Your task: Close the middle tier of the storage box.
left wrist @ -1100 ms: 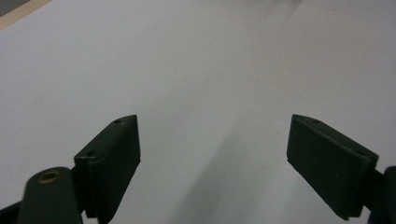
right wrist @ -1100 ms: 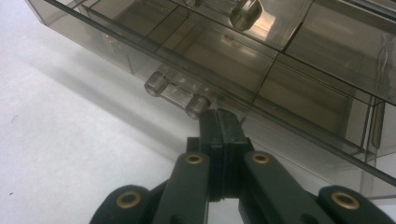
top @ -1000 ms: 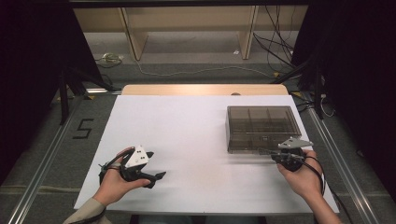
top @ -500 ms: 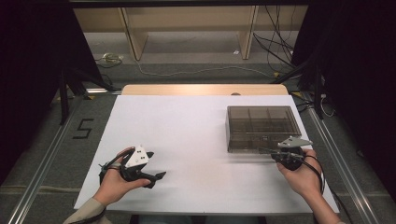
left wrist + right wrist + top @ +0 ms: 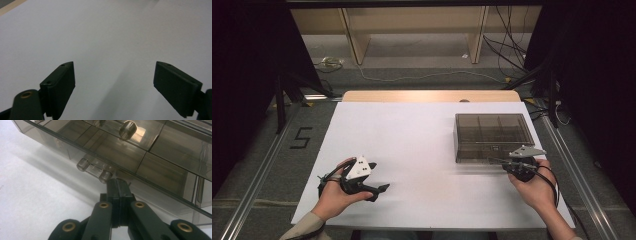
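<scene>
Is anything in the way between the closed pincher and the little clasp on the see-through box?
No. The right gripper, its jaws shut, sits right at the latch on the front of the smoky clear compartment box, with nothing visible between them.

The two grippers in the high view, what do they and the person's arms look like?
Both are black handheld tools with trailing black cables. The left gripper carries a white three-cornered plate with small dark markings; the right gripper carries a grey one. Up close, the fingers are flat matte-black blocks on black links with brass-coloured rivets. A beige sleeve covers the left forearm.
</scene>
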{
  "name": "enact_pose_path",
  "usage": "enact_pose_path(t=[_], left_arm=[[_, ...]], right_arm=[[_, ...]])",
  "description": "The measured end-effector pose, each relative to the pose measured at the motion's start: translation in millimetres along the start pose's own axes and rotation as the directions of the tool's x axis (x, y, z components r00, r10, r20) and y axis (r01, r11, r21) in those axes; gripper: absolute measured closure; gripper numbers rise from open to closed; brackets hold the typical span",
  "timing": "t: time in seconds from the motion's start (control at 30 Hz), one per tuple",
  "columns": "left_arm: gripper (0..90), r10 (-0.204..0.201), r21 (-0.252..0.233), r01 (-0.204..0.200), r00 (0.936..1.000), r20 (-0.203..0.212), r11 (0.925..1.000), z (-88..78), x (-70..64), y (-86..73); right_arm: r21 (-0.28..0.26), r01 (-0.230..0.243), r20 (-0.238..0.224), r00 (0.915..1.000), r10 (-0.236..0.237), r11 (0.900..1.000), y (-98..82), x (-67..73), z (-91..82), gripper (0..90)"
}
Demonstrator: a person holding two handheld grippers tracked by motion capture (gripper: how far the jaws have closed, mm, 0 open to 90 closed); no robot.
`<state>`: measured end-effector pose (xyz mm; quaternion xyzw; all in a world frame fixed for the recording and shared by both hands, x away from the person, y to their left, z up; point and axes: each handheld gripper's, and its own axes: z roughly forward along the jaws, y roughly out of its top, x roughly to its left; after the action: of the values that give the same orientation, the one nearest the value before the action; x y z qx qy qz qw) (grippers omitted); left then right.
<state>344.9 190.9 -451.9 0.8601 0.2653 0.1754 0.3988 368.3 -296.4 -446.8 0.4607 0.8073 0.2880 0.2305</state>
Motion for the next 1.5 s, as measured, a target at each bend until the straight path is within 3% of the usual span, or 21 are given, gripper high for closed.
enact_pose_path(t=[1.5], left_arm=[[17.7,-0.004,0.002,0.004,1.0000,0.001,1.0000,0.3,0.3,-0.4]], right_arm=[[-0.009,-0.006,0.024,0.9997,0.006,1.000,7.9,-4.7,10.0,90.0]])
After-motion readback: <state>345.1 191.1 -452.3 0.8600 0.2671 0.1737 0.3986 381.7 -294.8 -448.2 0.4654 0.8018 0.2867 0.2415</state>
